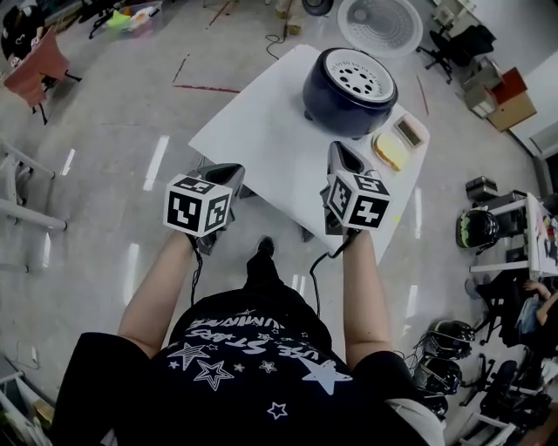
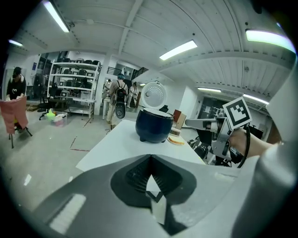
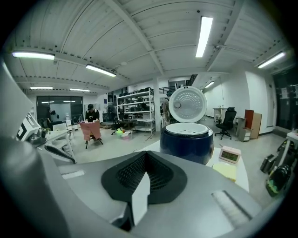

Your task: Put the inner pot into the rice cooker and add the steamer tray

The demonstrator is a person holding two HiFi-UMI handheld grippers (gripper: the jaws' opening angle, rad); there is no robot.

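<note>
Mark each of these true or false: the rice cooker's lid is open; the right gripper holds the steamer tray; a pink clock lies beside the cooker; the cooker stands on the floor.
1. The rice cooker's lid is open. True.
2. The right gripper holds the steamer tray. False: its jaws are shut on nothing, and a perforated white tray sits in the cooker's top.
3. A pink clock lies beside the cooker. True.
4. The cooker stands on the floor. False: it stands on the white table.
</note>
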